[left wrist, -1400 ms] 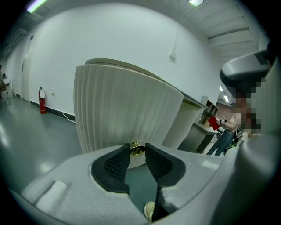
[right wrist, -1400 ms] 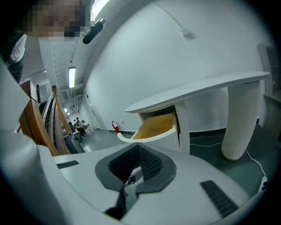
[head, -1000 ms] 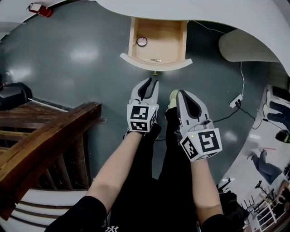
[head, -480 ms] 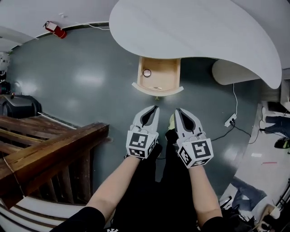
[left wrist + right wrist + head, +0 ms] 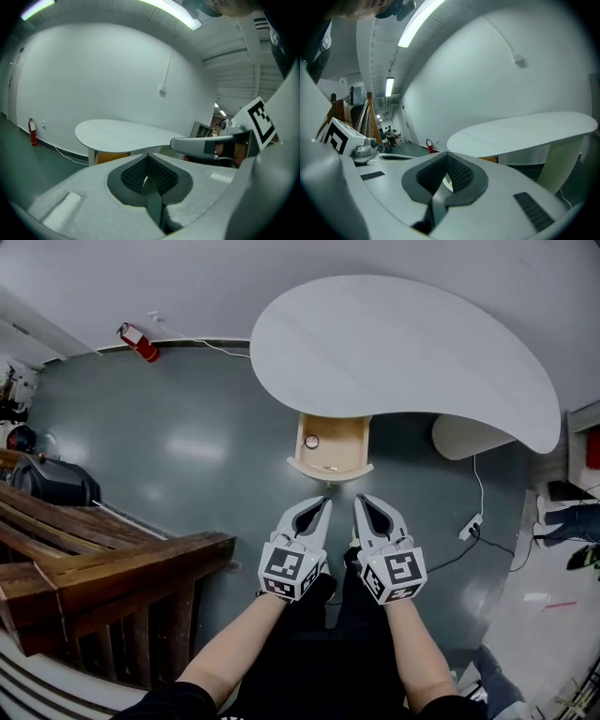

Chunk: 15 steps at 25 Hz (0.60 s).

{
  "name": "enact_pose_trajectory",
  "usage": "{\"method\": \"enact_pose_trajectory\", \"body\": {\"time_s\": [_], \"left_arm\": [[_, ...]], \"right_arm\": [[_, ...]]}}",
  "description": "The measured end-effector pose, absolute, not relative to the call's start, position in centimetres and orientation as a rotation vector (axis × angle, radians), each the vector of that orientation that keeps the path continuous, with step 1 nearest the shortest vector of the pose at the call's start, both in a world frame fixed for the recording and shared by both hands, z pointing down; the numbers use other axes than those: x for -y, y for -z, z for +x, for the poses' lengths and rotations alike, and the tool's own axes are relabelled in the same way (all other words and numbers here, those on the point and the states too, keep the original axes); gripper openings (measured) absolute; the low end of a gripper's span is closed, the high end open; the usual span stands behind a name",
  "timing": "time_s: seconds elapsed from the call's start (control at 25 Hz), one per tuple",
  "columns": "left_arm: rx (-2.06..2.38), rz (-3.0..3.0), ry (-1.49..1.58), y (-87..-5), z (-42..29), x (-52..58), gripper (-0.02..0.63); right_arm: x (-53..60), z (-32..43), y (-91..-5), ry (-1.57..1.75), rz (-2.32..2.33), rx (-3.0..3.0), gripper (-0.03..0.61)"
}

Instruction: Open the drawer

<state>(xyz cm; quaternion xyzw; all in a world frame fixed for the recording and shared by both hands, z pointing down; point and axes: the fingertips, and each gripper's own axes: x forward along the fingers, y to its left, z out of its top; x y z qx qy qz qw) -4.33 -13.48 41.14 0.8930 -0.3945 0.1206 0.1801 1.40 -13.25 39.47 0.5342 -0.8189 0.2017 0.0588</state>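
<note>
The wooden drawer (image 5: 330,446) stands pulled out from under the white curved table (image 5: 403,352), with a small round thing (image 5: 311,442) and a thin item inside. My left gripper (image 5: 324,503) and right gripper (image 5: 359,502) hang side by side in the air, well short of the drawer front and touching nothing. Both are shut and empty. In the left gripper view the pads (image 5: 148,164) meet, with the table (image 5: 126,133) and a strip of the drawer (image 5: 112,158) beyond. The right gripper view shows the same: closed pads (image 5: 446,161) and the table (image 5: 525,131) ahead.
A dark wooden stair railing (image 5: 112,568) fills the lower left. A red fire extinguisher (image 5: 139,341) stands at the far wall. The table's white pedestal (image 5: 473,435), a power strip with its cable (image 5: 466,526) and a person's legs (image 5: 567,521) are to the right.
Both grippers have risen and drawn away from the drawer, which looks smaller now. The whole table top has come into view. The left gripper's jaws have closed.
</note>
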Motion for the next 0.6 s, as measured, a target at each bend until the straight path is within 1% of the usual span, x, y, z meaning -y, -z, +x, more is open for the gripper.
{"method": "enact_pose_trajectory", "body": {"time_s": [0.28, 0.6], "left_arm": [[1.112, 2.575, -0.282, -34.7, -4.1, 13.7, 0.011], [1.126, 2.604, -0.237, -30.1, -4.1, 13.8, 0.011]], "right_arm": [[13.4, 1.1, -34.2, -0.507, 1.621, 2.519, 0.014], [13.6, 1.0, -29.4, -0.410, 1.622, 2.562, 0.014]]}}
